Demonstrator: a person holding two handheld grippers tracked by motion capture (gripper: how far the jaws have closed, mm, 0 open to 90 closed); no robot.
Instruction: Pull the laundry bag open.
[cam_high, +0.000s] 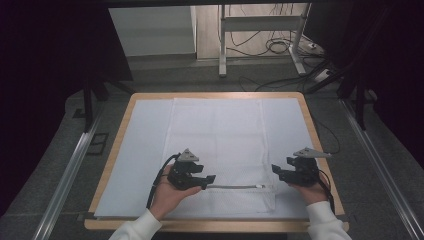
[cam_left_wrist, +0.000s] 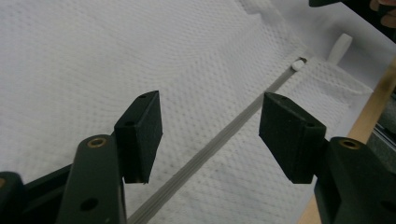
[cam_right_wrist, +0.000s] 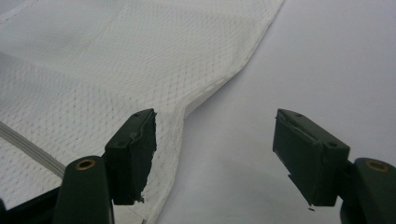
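- A wooden table (cam_high: 118, 145) sits in the middle of the room, and a big white sheet (cam_high: 140, 150) covers most of its top.
- A white mesh bag (cam_high: 220, 145) lies flat on the sheet. It is long and runs from the far side of the table down to the near edge.
- The bag is made of net with tiny holes all over it, which the left gripper view (cam_left_wrist: 140, 51) shows up close.
- A grey zipper (cam_high: 235, 187) runs across the bag near its bottom end, from one gripper toward the other.
- The left gripper (cam_high: 200, 178) is held in the person's left hand (cam_high: 167, 195). It sits over the left part of the bag, right at the left end of the zipper.
- In the left gripper view, its two black jaws are wide apart and hold nothing. The zipper (cam_left_wrist: 219, 144) runs between them on the bag below.
- The right gripper (cam_high: 280, 172) is held in the person's right hand (cam_high: 312, 191). It sits just beside the right edge of the bag, close to the right end of the zipper.
- In the right gripper view, its jaws are wide apart too, and hold nothing. The edge of the bag (cam_right_wrist: 196, 100) lies by one jaw, and bare sheet (cam_right_wrist: 317, 60) lies under the other.
- A small white zipper pull (cam_left_wrist: 297, 65) sits at the far end of the zipper in the left gripper view.
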